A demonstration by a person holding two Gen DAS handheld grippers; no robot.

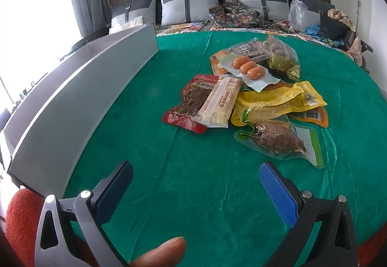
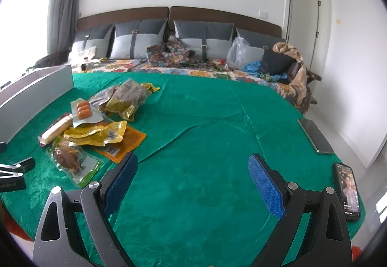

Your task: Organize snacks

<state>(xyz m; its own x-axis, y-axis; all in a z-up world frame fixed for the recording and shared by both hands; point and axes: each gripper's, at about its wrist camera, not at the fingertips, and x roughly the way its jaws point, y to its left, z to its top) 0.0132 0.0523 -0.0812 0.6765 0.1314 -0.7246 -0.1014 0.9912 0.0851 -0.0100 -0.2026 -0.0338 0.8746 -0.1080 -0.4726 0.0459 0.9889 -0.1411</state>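
Left wrist view: we find the left tool (image 1: 196, 184) released, its blue pads spread wide and empty above the green cloth (image 1: 193, 194). The snack packets (image 1: 244, 95) lie in one loose, overlapping heap ahead of it: a red pouch (image 1: 186, 105), a pale bar (image 1: 221, 102), a three-sausage pack (image 1: 248, 68), yellow pouches (image 1: 278, 102) and a clear pack of brown meat (image 1: 278, 141). A grey box (image 1: 79, 100) stands at the left, apart from the heap; we cannot see inside it.

Right wrist view: the right tool (image 2: 193, 182) is likewise released and holds nothing, over bare cloth well right of the heap (image 2: 96, 122). Two phones (image 2: 333, 160) lie at the right edge.

We judge the sorting not yet begun; every visible packet remains to be placed.
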